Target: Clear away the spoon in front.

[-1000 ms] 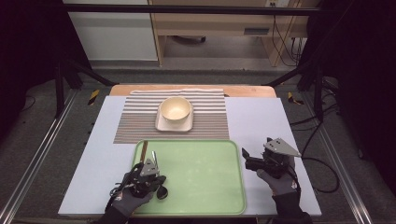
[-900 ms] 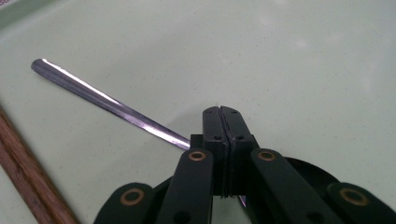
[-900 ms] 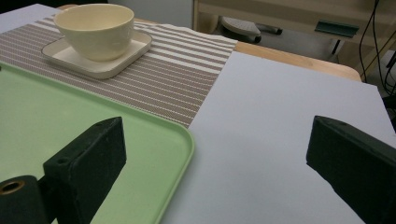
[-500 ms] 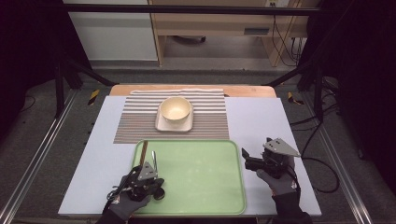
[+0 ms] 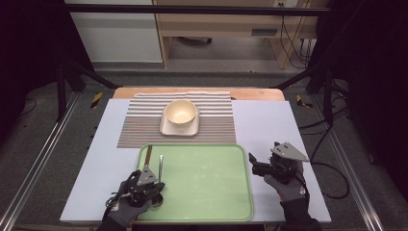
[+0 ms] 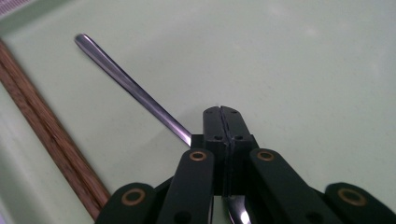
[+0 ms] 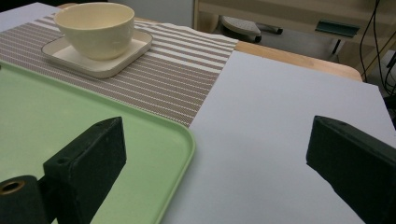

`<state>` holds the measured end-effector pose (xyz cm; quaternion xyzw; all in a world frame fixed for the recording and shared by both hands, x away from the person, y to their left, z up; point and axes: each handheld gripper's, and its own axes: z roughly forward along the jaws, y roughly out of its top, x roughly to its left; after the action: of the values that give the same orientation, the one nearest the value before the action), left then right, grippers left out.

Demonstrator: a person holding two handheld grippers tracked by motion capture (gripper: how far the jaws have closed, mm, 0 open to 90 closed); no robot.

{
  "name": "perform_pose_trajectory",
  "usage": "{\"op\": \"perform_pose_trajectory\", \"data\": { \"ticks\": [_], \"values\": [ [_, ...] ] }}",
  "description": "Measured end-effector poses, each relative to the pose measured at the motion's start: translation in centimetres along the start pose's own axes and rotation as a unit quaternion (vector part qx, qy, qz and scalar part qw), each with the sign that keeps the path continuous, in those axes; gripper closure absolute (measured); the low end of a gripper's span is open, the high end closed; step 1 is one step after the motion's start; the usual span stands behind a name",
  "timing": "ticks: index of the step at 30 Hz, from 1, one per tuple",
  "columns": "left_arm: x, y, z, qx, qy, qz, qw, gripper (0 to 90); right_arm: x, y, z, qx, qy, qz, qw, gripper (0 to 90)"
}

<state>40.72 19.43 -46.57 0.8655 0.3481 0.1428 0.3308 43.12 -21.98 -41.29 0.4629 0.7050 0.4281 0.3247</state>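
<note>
Gripping the metal spoon near its bowl end, the left tool has its jaws clamped on it low over the green tray, handle pointing ahead beside the chopsticks; lifting it seems next, while the right tool waits wide.

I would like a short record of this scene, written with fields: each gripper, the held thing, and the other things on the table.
left gripper: shut on the spoon, over the green tray
right gripper: open, holds nothing, beside the tray's right edge
chopsticks: in the tray, along its left side
bowl: on a square plate, on the striped mat
</note>
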Motion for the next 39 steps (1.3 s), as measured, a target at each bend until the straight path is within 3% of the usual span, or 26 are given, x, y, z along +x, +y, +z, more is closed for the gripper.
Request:
{"op": "perform_pose_trajectory", "data": {
  "ticks": [3,28,34,39],
  "values": [
    [0.3,0.0,0.3,0.004,-0.002,-0.008,1.0000,89.6,0.0,0.0,0.0,0.001,0.000,-0.001,1.0000,5.0],
    [0.6,-0.5,-0.3,0.005,0.016,-0.010,0.9998,89.5,-0.1,0.0,-0.1,-0.001,-0.001,-0.001,1.0000,5.0],
    [0.9,-0.1,-1.0,-0.029,0.017,-0.021,0.9992,85.8,-0.2,0.0,0.0,-0.001,-0.001,0.000,1.0000,4.9],
    [1.7,0.7,-1.8,-0.066,0.019,-0.031,0.9971,72.8,-0.3,-0.1,-0.1,-0.003,-0.004,0.003,1.0000,4.4]
  ]
}}
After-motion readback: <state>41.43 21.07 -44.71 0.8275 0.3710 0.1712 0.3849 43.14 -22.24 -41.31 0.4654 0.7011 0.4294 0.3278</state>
